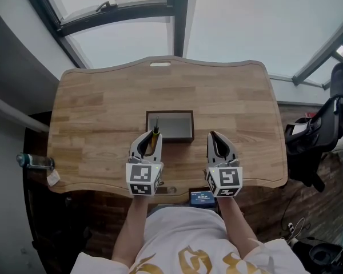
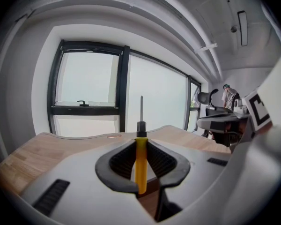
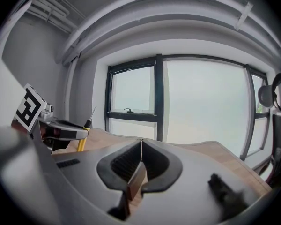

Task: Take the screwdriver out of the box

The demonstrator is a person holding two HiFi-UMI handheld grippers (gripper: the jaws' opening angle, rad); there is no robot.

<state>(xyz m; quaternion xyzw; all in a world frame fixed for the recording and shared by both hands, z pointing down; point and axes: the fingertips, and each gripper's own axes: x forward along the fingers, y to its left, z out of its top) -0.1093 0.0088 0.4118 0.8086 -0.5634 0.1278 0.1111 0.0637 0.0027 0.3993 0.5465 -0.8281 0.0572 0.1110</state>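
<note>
A screwdriver (image 1: 154,140) with a yellow handle and a thin metal shaft is clamped in my left gripper (image 1: 150,133), which hovers at the near left corner of the dark open box (image 1: 192,125). In the left gripper view the screwdriver (image 2: 140,158) stands upright between the pads, its tip pointing up. My right gripper (image 1: 215,135) hovers just right of the box with its jaws shut together and nothing between them. The right gripper view shows its closed jaws (image 3: 141,142) and, at the left, the screwdriver's handle (image 3: 81,144) below the left gripper.
The box sits mid-table on a wooden tabletop (image 1: 103,107), with large windows beyond the far edge. A small device with a blue screen (image 1: 202,197) lies at the near edge. A bottle (image 1: 34,161) is off the table's left; a black chair (image 1: 314,136) stands at right.
</note>
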